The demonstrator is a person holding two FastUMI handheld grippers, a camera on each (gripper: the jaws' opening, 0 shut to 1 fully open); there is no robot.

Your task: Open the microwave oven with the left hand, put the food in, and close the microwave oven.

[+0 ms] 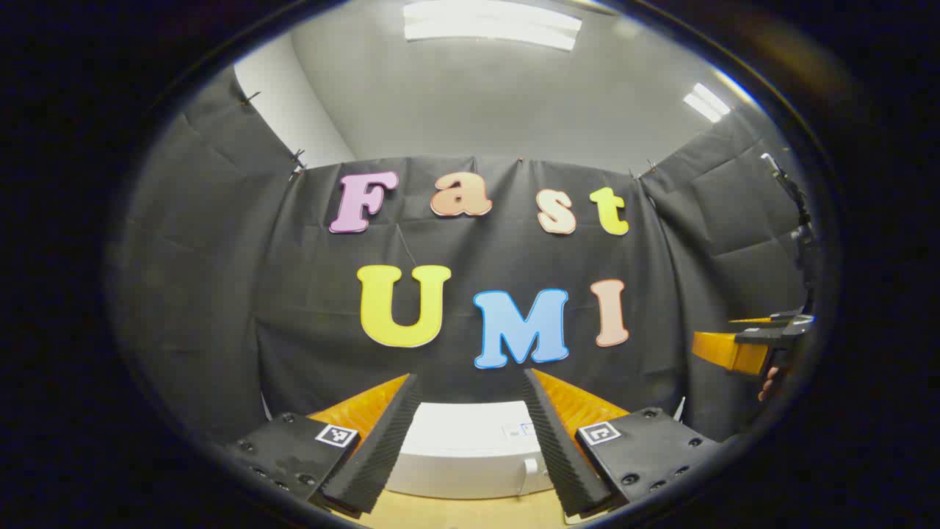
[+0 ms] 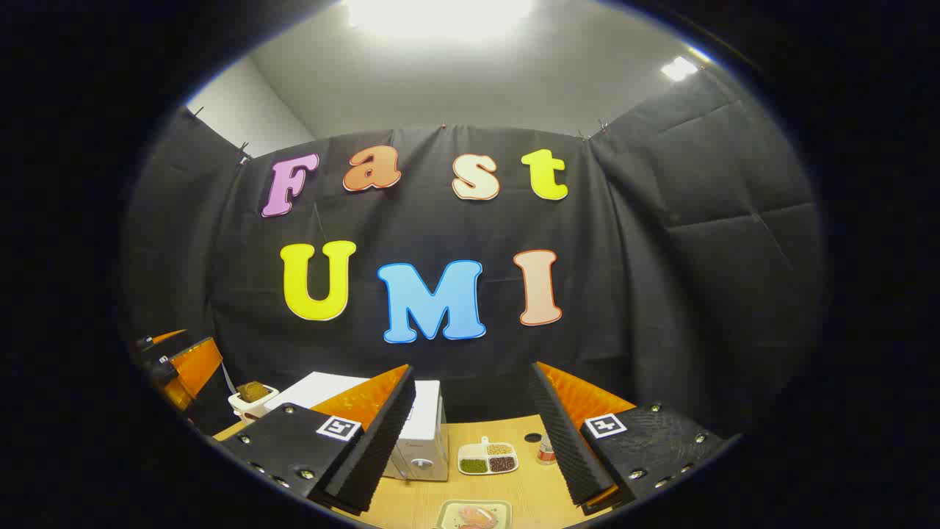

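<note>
Microwave oven (image 1: 470, 448) lies ahead of the left hand-held gripper (image 1: 470, 441); both hand-held grippers level, fingers apart.

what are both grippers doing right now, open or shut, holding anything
Left gripper: open, holding nothing, above the white box-shaped microwave oven.
Right gripper: open, holding nothing, above the wooden table.

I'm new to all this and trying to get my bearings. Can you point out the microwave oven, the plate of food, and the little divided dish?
microwave oven (image 2: 426, 441), right gripper view, on its front panel.
plate of food (image 2: 474, 514), right gripper view, on the food.
divided dish (image 2: 487, 458), right gripper view, at its middle.
</note>
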